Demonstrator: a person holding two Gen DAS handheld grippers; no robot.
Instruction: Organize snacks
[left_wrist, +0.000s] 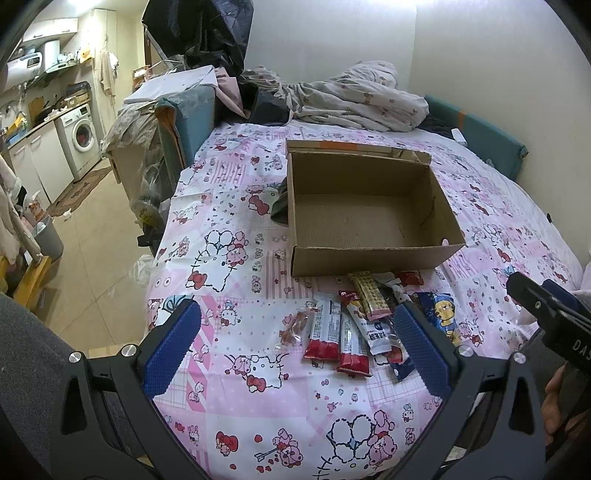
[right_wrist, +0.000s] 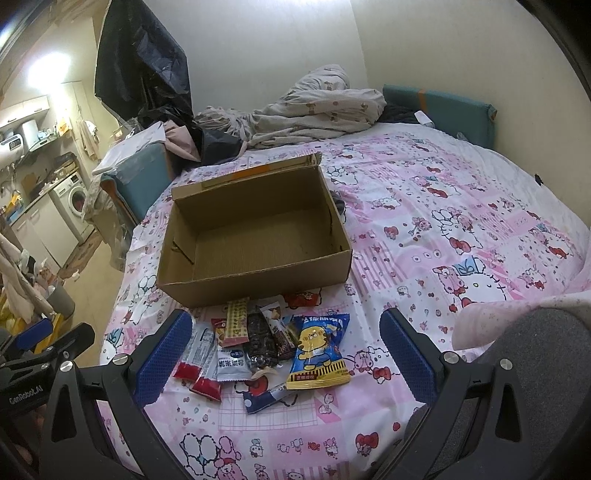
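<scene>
You are working over a bed (left_wrist: 258, 417) with a pink cartoon sheet, its left edge dropping to a tiled floor (left_wrist: 92, 258). An empty cardboard box (right_wrist: 255, 229) sits mid-bed; the snacks (right_wrist: 266, 339) lie heaped just before its near wall. Open sheet spreads right. Left gripper (left_wrist: 297, 347) and right gripper (right_wrist: 284, 358) hover, jaws wide apart.
</scene>
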